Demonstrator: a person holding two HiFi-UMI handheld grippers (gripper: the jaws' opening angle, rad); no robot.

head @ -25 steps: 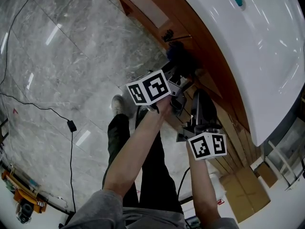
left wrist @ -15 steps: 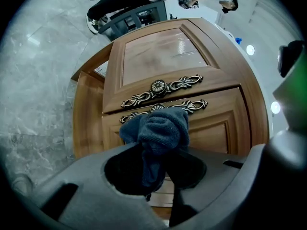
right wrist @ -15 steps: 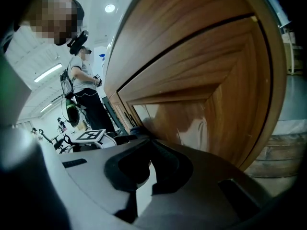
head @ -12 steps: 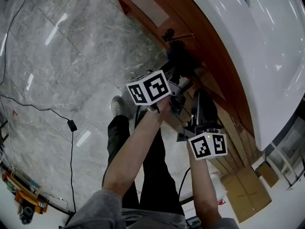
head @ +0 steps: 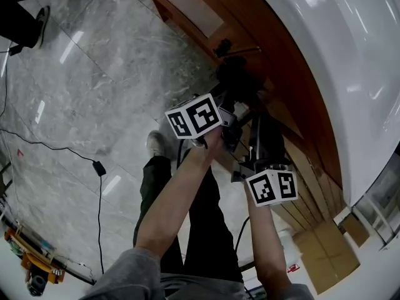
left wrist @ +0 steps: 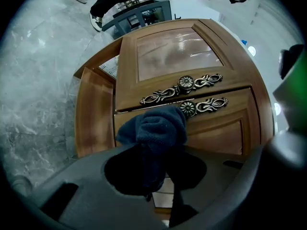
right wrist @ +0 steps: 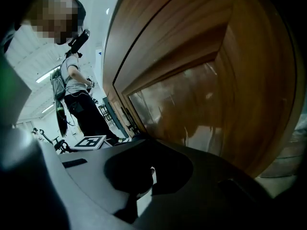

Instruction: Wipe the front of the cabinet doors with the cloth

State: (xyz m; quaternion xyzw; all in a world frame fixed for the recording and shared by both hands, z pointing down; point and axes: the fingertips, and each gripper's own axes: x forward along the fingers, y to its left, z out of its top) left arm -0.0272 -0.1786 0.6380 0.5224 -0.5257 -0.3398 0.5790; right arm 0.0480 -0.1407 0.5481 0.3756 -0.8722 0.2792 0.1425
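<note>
Head view: we are holding the left hand-held gripper (head: 230,102) out at the cabinet doors (head: 206,14), with a dark cloth (head: 234,74) bunched at its tip by the brown wood. The right hand-held gripper (head: 262,120) is hanging just beside it, further along the doors. A grey marble floor (head: 75,105) is lying below.

Left gripper view: the jaws are clamping the dark blue cloth. It is sitting at the seam between two doors, just beside the lower ornate handle (left wrist: 204,105). The upper handle (left wrist: 184,86) is showing clear above it.

Right gripper view: the jaws are resting together, nothing between them, close to a glazed door panel (right wrist: 182,104).
</note>
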